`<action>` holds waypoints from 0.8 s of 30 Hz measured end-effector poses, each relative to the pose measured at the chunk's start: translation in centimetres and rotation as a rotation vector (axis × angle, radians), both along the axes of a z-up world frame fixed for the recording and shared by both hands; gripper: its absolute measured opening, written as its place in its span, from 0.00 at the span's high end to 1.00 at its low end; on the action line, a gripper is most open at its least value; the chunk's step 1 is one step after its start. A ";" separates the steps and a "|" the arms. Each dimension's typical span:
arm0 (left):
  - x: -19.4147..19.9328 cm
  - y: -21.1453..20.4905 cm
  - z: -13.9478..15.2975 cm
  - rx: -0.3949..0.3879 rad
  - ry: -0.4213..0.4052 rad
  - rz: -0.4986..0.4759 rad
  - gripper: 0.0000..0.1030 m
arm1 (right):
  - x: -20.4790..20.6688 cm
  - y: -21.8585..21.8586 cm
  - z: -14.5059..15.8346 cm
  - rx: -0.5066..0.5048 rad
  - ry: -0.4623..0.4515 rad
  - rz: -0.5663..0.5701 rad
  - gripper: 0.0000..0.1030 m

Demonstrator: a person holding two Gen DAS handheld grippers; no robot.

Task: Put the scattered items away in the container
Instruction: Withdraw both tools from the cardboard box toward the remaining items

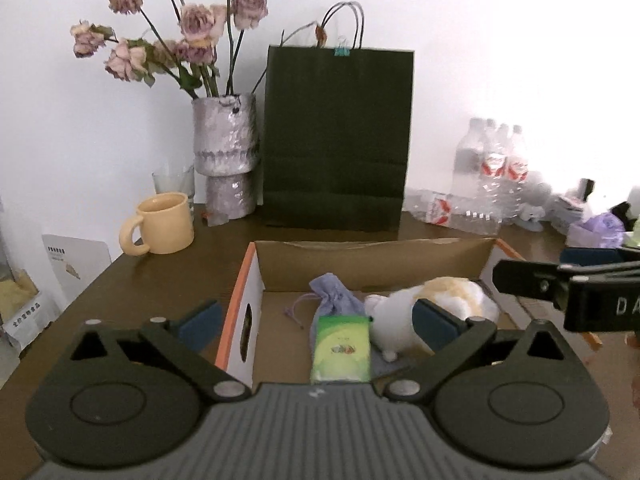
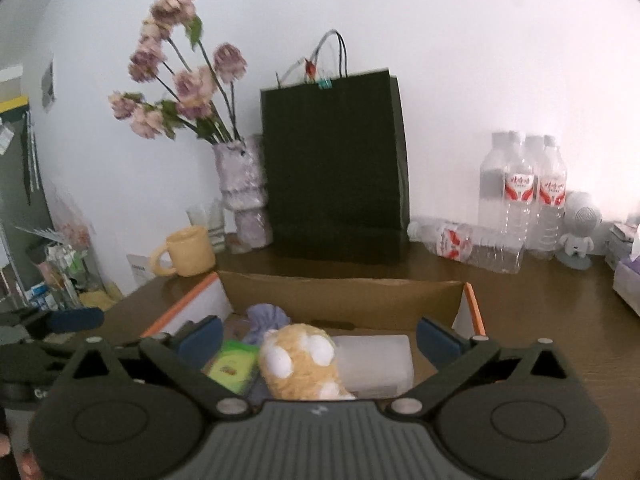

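Note:
An open cardboard box [image 1: 372,264] [image 2: 344,300] with orange edges stands on the brown table. Inside lie a green packet [image 1: 341,350] [image 2: 232,368], a lavender drawstring pouch [image 1: 334,298] [image 2: 266,318], a yellow-and-white plush toy [image 1: 432,308] [image 2: 300,364] and a white packet [image 2: 376,364]. My left gripper [image 1: 318,322] hangs open above the box's near left side, nothing between its pads. My right gripper [image 2: 318,340] is open over the plush, touching nothing. The right gripper's fingers [image 1: 560,280] show at the right of the left wrist view.
Behind the box stand a dark green paper bag [image 1: 336,140] [image 2: 336,168], a vase of dried pink flowers [image 1: 226,144] [image 2: 240,176], a yellow mug [image 1: 162,224] [image 2: 188,252] and a glass [image 1: 174,184]. Water bottles [image 1: 488,176] [image 2: 520,196] stand and lie at the back right. The table's left edge drops off beside the mug.

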State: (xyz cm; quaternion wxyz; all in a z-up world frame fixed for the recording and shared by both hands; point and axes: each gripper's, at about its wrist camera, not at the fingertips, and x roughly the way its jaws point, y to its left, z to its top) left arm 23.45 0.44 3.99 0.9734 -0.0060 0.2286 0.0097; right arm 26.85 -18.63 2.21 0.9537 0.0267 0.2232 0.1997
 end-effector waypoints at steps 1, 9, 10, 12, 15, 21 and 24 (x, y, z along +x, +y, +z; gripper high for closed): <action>-0.7 0.1 0.2 -0.007 -0.007 -0.007 0.00 | -0.9 0.0 0.3 -0.001 -0.011 0.001 0.00; -6.1 0.5 0.9 -0.028 -0.048 -0.052 0.00 | -8.1 0.4 1.7 -0.017 -0.086 -0.003 0.00; -6.9 0.6 0.8 -0.033 -0.054 -0.059 0.00 | -9.1 0.4 1.8 -0.020 -0.097 -0.012 0.00; -8.4 0.9 0.6 -0.047 -0.059 -0.068 0.00 | -11.1 0.3 1.9 -0.011 -0.103 -0.021 0.00; -10.7 1.4 -0.1 -0.066 -0.051 -0.059 0.00 | -13.5 0.0 1.4 0.023 -0.078 -0.019 0.00; -15.3 2.2 -0.8 -0.091 -0.079 -0.060 0.00 | -17.3 -0.4 -0.3 0.076 -0.015 -0.036 0.00; -16.8 2.6 -1.1 -0.111 -0.083 -0.056 0.00 | -19.2 -0.3 -1.0 0.077 0.007 -0.032 0.00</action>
